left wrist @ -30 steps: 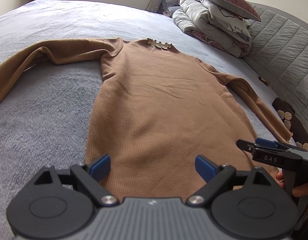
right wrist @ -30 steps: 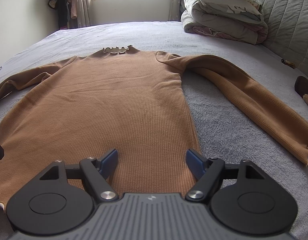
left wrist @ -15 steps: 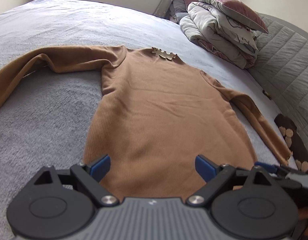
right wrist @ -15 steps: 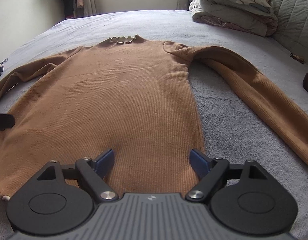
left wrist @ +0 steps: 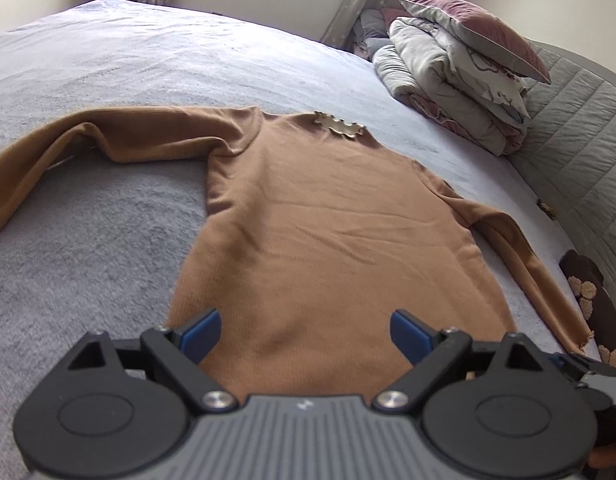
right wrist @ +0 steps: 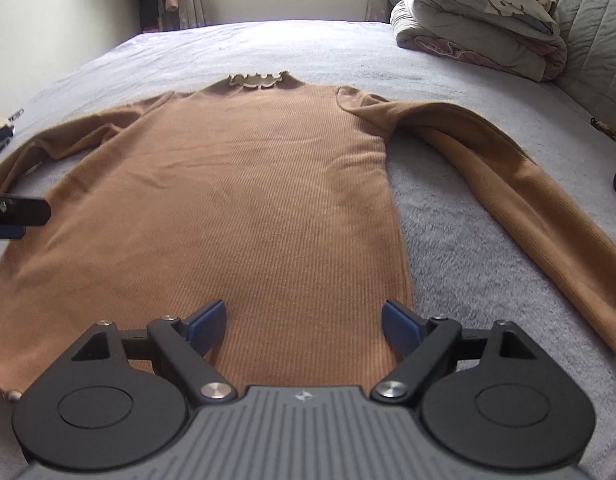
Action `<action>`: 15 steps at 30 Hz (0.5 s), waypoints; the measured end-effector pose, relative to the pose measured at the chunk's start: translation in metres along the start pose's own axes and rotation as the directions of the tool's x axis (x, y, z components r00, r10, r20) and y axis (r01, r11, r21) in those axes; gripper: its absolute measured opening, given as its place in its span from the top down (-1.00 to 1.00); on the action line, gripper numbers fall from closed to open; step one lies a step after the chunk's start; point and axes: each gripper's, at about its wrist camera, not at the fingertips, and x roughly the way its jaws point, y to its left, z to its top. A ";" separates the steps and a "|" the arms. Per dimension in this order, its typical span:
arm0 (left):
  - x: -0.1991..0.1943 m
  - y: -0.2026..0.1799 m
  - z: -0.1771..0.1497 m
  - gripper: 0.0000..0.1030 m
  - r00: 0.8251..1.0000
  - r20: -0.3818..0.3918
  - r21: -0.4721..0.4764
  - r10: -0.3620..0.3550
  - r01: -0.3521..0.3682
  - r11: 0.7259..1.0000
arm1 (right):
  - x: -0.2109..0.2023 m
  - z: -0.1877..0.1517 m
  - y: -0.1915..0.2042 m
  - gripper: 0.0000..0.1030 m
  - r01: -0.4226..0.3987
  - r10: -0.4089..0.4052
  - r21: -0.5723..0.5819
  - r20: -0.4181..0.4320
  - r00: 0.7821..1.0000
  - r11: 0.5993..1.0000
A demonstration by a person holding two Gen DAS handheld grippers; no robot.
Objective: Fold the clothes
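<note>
Right wrist view: beyond the right gripper (right wrist: 303, 328), jaws wide and just opened further, gripping nothing, lies the brown sweater (right wrist: 235, 200). Folded bedding (right wrist: 476, 28) sits far right. Left gripper (left wrist: 305, 334) gapes empty too.

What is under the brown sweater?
The brown sweater lies flat on a fuzzy grey blanket that covers the bed. The blanket shows all around the sweater. Whatever sits right beneath the sweater is covered, so it cannot be seen.
</note>
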 end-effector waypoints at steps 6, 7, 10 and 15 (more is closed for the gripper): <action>-0.002 0.014 0.011 -0.80 1.000 0.014 -0.065 0.014 -0.013 0.998 | -0.009 0.011 -0.026 -0.69 0.032 -0.036 0.087 0.043 0.998 0.996; -0.003 0.016 0.012 -0.80 1.000 0.019 -0.074 0.016 -0.014 0.997 | -0.010 0.013 -0.032 -0.69 0.039 -0.044 0.098 0.048 0.998 0.994; -0.004 0.020 0.015 -0.80 1.000 0.027 -0.088 0.015 -0.013 0.996 | -0.016 0.015 -0.054 -0.68 0.075 -0.085 0.152 0.061 0.995 0.985; 0.005 0.018 0.018 -0.80 1.000 0.015 -0.081 0.023 -0.022 0.996 | -0.037 0.020 -0.109 -0.66 0.124 -0.160 0.309 0.093 0.983 0.943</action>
